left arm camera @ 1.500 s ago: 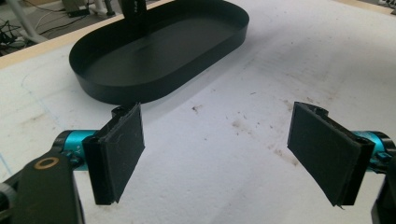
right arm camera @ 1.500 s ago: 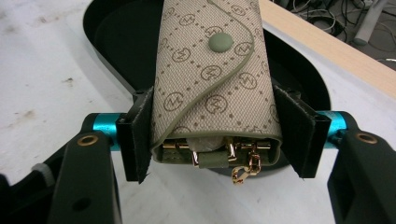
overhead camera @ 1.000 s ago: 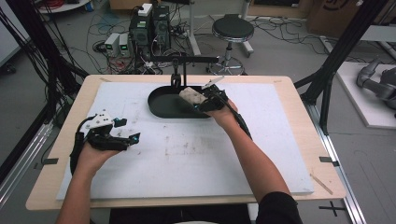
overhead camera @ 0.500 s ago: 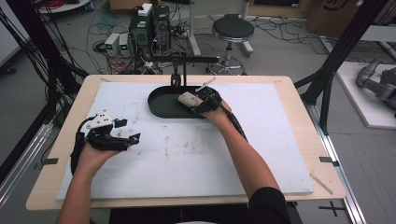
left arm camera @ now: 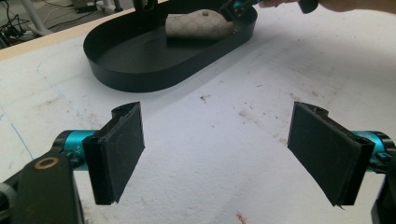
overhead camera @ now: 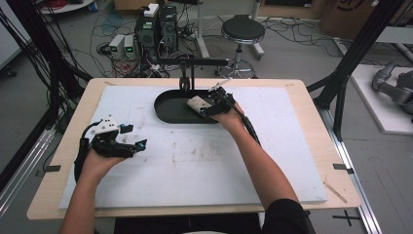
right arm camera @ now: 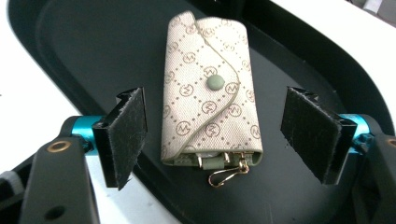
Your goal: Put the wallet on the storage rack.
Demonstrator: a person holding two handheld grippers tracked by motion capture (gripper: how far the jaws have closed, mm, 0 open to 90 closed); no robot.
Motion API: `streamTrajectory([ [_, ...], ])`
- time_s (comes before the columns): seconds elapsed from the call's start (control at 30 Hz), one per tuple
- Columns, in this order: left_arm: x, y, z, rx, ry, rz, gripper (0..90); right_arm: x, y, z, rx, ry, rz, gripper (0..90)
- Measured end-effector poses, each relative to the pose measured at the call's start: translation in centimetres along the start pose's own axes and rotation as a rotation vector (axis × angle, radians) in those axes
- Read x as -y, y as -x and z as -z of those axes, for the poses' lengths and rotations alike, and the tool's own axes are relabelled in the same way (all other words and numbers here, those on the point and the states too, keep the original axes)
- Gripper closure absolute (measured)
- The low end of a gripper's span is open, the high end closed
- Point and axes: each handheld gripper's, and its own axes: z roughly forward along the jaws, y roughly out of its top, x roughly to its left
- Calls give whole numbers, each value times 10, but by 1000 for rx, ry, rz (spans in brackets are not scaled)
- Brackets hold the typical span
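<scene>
Just opened, the right tongs (right arm camera: 212, 140) straddle the pouch (right arm camera: 210, 88) in the black tray (right arm camera: 93, 46); left tongs (left arm camera: 233, 154) gape, unobstructed.

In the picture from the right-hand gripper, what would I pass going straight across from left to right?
White table surface → black tray → left pad → beige patterned key pouch → right pad. The jaws have just been opening; neither pad touches the pouch.

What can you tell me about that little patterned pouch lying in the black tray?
The small beige fabric key pouch has a printed diamond and monogram pattern, a curved flap closed by a round green snap, green trim and a gold clasp at its open end. It lies flat on the floor of the oval black tray, flap side up. The right tool straddles it with jaws open, touching neither side.
</scene>
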Motion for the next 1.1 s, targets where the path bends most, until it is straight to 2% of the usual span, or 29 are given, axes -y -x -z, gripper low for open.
streamTrajectory([
  [0.23, -3, 1, -4, 8, 0, -6, 186, -1, -3, 25, -19, 9, 9, 216],
  [0.47, -8, 2, -12, 25, 0, -15, 186, 2, -3, 54, -31, 23, -18, 214],
  [0.53, -9, 3, -14, 29, 2, -14, 185, 10, -4, 63, -5, 71, -7, 217],
  [0.67, -10, 3, -18, 34, 3, -15, 186, 21, 1, 76, -29, 25, -35, 215],
  [0.73, -11, 3, -20, 34, 5, -13, 186, 31, 1, 85, 0, 78, -21, 216],
  [0.83, -11, 3, -22, 37, 7, -9, 186, 41, 6, 95, -14, 59, -45, 216],
  [0.9, -11, 2, -23, 37, 10, -4, 185, 51, 7, 104, 10, 107, -34, 217],
  [1.0, -11, 2, -24, 35, 9, 0, 186, 61, 11, 113, -2, 92, -53, 217],
  [1.07, -11, 2, -25, 34, 9, -1, 185, 69, 12, 121, 7, 142, -48, 217],
  [1.1, -11, 2, -25, 32, 10, -2, 186, 72, 12, 124, 8, 147, -49, 217],
])
